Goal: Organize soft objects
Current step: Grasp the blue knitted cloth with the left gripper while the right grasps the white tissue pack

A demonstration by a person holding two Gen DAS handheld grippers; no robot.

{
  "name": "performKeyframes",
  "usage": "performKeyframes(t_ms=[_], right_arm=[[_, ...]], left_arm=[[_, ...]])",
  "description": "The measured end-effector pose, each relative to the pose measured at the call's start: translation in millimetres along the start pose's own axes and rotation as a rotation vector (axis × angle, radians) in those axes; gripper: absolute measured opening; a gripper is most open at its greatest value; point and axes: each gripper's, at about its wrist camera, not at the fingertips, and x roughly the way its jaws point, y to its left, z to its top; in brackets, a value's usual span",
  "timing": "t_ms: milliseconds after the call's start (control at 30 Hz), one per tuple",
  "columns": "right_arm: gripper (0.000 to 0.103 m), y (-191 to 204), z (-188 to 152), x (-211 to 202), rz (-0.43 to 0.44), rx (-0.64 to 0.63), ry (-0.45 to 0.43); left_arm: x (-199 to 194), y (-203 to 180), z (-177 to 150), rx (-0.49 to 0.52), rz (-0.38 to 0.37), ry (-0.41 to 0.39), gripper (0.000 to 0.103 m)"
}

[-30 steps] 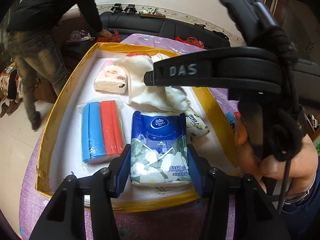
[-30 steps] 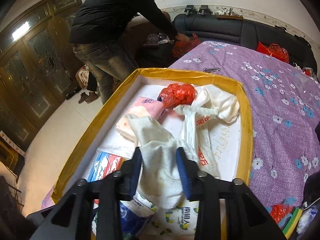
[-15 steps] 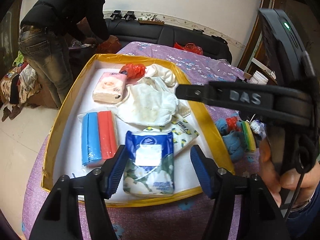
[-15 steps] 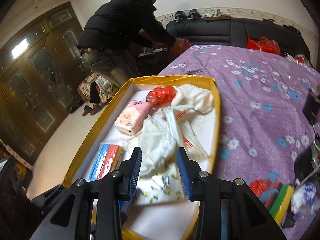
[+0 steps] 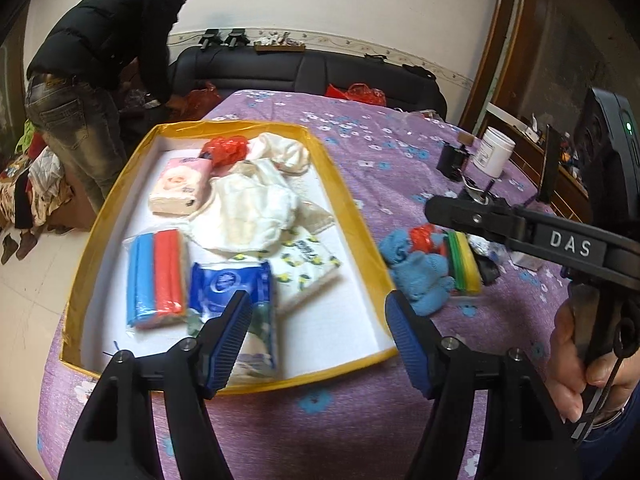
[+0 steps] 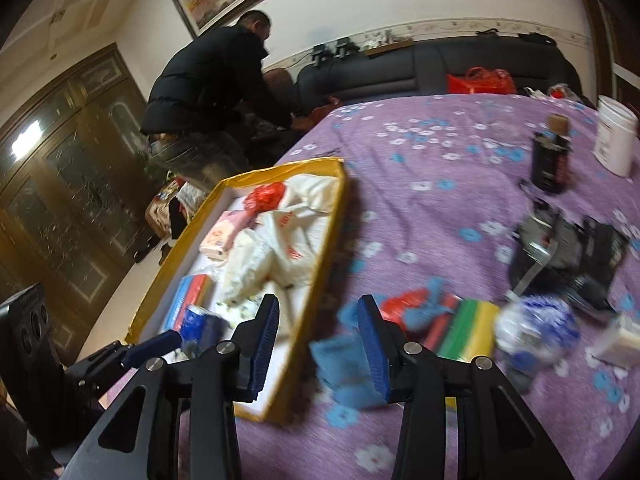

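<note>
A yellow-rimmed white tray (image 5: pixel 352 216) holds a blue tissue pack (image 5: pixel 228 284), a blue-and-red pack (image 5: pixel 156 276), a pink tissue pack (image 5: pixel 180 184), a lemon-print pack (image 5: pixel 308 264), a white cloth (image 5: pixel 248 208) and a red bag (image 5: pixel 224 148). My left gripper (image 5: pixel 320 332) hovers over the tray's near edge. Its jaws are opening and nothing is between them; the blue pack lies by the left finger. My right gripper (image 6: pixel 318 340) hangs over the tray's right rim (image 6: pixel 324 240), jaws opening and empty. A blue cloth (image 6: pixel 340 360) and a green-yellow sponge (image 6: pixel 468 328) lie just beyond it on the table.
A purple flowered cloth (image 5: pixel 360 152) covers the table. On its right side stand a white jar (image 5: pixel 492 152), a dark bottle (image 6: pixel 550 160) and a metal-and-black clutter (image 6: pixel 560 252). A person in a black jacket (image 5: pixel 100 60) bends over by the dark sofa (image 5: pixel 300 72).
My left gripper let go of the blue tissue pack, widened and drew back. My right gripper released the white cloth into the tray and swung right toward the blue cloth and sponge.
</note>
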Motion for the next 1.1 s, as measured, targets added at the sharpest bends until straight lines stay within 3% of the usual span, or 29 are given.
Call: performKeyframes(t_ms=[400, 667, 867, 967, 1100], right_arm=[[0.045, -81, -46, -67, -0.097, 0.141, -0.078], [0.046, -126, -75, -88, -0.130, 0.241, -0.100], [0.046, -140, -83, -88, -0.122, 0.273, -0.110], [0.046, -141, -83, -90, -0.104, 0.276, -0.116], [0.046, -144, -85, -92, -0.084, 0.293, -0.122]], left_arm=[[4, -39, -3, 0.078, -0.024, 0.024, 0.068], [30, -81, -6, 0.140, -0.075, 0.093, 0.068], [52, -110, 0, 0.210, -0.011, 0.100, 0.073], [57, -130, 6, 0.308, 0.057, 0.066, 0.073], [82, -133, 6, 0.320, 0.091, 0.130, 0.073]])
